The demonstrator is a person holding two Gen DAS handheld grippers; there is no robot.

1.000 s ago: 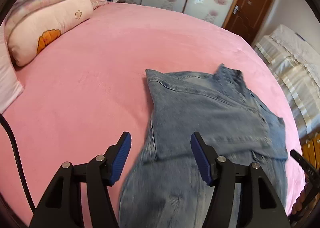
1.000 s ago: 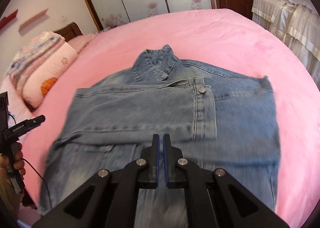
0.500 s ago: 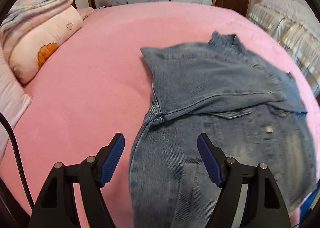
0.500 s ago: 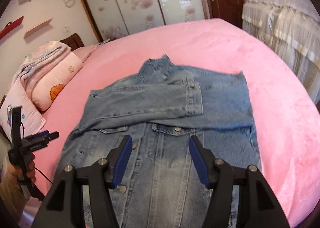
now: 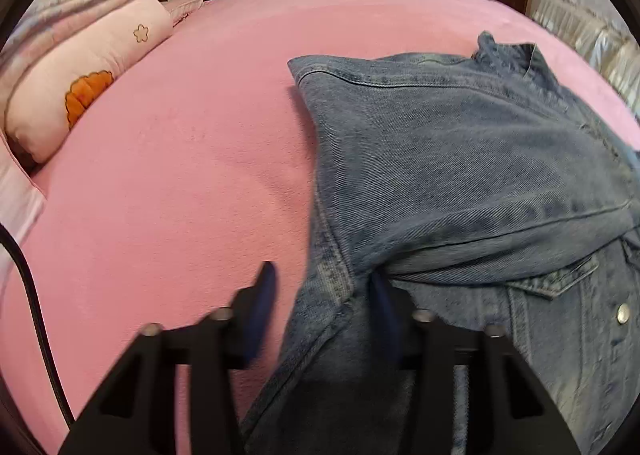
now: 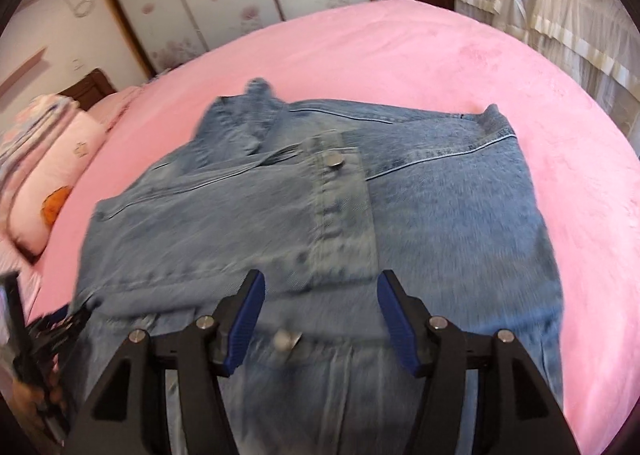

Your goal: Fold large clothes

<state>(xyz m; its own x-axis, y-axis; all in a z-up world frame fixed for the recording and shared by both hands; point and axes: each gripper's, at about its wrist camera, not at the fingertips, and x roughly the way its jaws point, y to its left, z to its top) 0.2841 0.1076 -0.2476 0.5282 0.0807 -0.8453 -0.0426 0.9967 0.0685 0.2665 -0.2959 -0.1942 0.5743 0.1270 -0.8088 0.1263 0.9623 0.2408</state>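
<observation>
Both claws have dropped closer to the denim jacket (image 6: 320, 215), left claw (image 5: 324, 295) and right claw (image 6: 320, 307) wide; pillow (image 5: 80, 83) lies left, collar (image 6: 244, 123) pointing away.

Both grippers hang low with jaws spread wide: left gripper (image 5: 324, 295) blurred, right gripper (image 6: 320, 315) sharper.

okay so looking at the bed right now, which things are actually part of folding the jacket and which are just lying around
Part of the job:
denim jacket, sleeves folded across its front
left gripper, open at the jacket's side edge
right gripper, open over the jacket's front
pink bed, the surface under it

Just lying about:
pink pillow
folded quilt on top of it
black cable
</observation>
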